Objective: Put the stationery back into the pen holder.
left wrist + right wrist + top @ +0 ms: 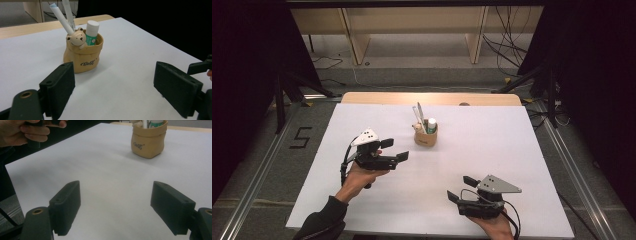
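My left gripper hangs with its jaws spread wide and nothing between them, aimed at the tan holder, which sits on the white table at about twelve o'clock from centre, and at roughly one o'clock ahead of this gripper in the left gripper view. My right gripper rests low at five o'clock on the table, jaws equally wide and bare, well apart from the holder.

The holder looks like a moulded pot shaped as a crumpled sack, with a little bear perched on its rim (probably ceramic or resin, so stiff and chippable rather than soft). I judge it light, and top-heavy with the two white pens leaning out toward eleven o'clock and the glue stick standing upright inside.

The pens and stick are smooth and round and will likely slip if pinched near the tip, so I would take the glue stick by its cap end. For the holder itself, I would grip across the bulging body, low, never by the bear.
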A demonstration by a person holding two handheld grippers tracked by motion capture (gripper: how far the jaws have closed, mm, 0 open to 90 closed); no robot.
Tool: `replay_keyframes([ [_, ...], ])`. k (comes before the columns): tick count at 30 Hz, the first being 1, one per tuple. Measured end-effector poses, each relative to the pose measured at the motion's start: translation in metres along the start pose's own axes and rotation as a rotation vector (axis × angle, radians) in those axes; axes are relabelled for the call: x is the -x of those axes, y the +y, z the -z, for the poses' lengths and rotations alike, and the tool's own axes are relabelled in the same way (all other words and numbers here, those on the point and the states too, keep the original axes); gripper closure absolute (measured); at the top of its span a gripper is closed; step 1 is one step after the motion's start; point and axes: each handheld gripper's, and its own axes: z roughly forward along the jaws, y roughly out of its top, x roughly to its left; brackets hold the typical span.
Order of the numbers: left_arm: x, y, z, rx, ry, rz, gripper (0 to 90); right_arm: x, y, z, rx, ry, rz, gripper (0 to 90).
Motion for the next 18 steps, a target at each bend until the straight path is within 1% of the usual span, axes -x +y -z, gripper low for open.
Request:
replay_keyframes([
  [2,0.002,-0.003,0.002,0.009,-0.003,0.0,16.8,-0.001,0.0,0.0,-0.001,0.002,0.0,24.9],
  [6,0.007,-0.007,0.006,0.019,0.001,-0.027,16.8,-0.001,0.0,0.001,0.0,0.006,-0.001,24.9],
  [10,0.012,-0.013,0.008,0.021,-0.012,-0.024,16.7,0.0,0.0,0.0,0.002,0.007,-0.002,24.8],
  [12,0.014,-0.016,0.01,0.017,-0.016,-0.032,16.7,0.0,0.0,0.001,0.003,0.009,-0.005,24.8],
  [16,0.017,-0.02,0.013,0.024,-0.019,-0.041,16.7,-0.001,0.0,0.0,0.002,0.011,-0.005,24.7],
  [18,0.019,-0.022,0.014,0.026,-0.014,-0.049,16.7,-0.001,-0.001,0.0,0.001,0.013,-0.001,24.6],
])
